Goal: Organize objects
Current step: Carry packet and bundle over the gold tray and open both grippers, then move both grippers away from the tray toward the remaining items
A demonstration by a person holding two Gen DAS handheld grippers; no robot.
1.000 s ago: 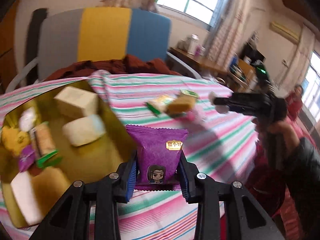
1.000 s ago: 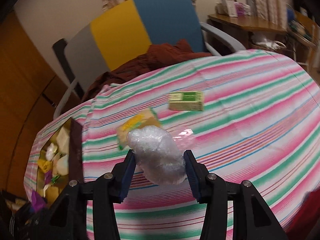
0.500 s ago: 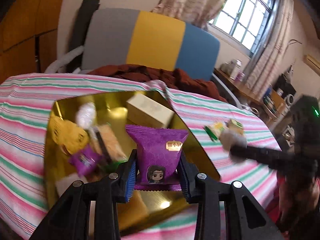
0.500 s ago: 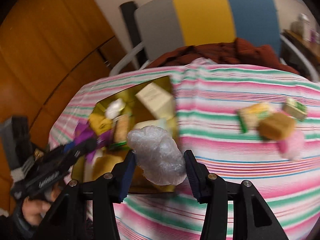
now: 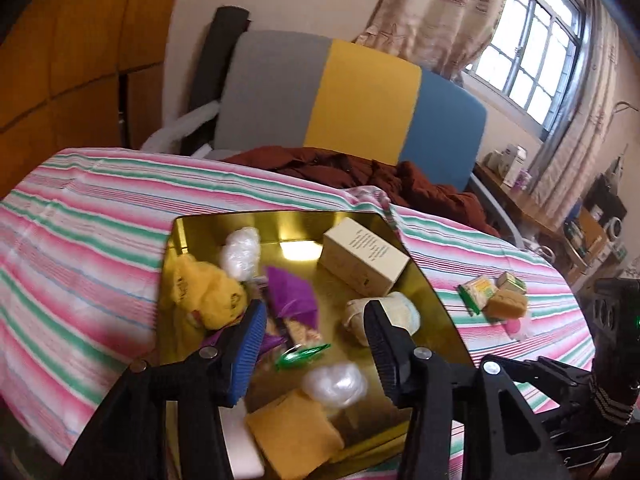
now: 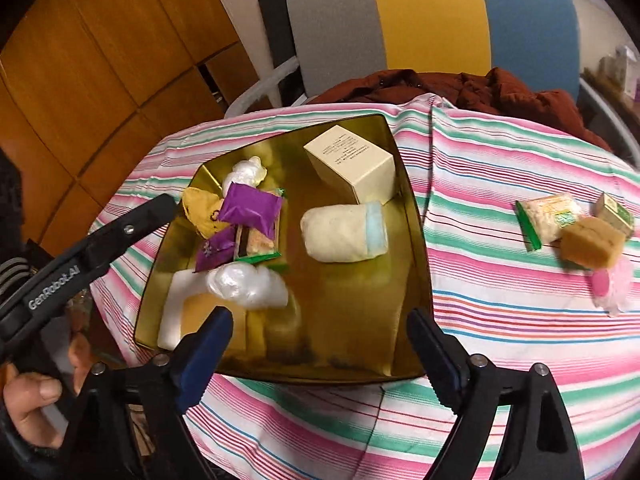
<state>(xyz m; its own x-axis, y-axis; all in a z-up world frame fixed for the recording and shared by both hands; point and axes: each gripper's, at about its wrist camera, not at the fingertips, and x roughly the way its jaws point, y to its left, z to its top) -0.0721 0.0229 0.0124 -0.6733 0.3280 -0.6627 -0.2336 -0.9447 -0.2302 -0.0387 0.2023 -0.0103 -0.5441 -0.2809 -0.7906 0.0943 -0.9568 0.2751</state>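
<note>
We see both grippers, left (image 5: 314, 350) and right (image 6: 320, 354), spread wide and empty above the gold tray (image 6: 360, 344); purple packet (image 6: 251, 209) and plastic-wrapped bundle (image 6: 246, 285) lie inside.

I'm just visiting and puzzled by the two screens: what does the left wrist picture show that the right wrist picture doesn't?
Only the left wrist view shows the barred window and beige curtains. Only the right wrist view shows a bare hand gripping the other black tool, and the open right gripper. Both show the shiny gold square tray, the cream cardboard box, the purple snack packet and the striped tablecloth.
</note>
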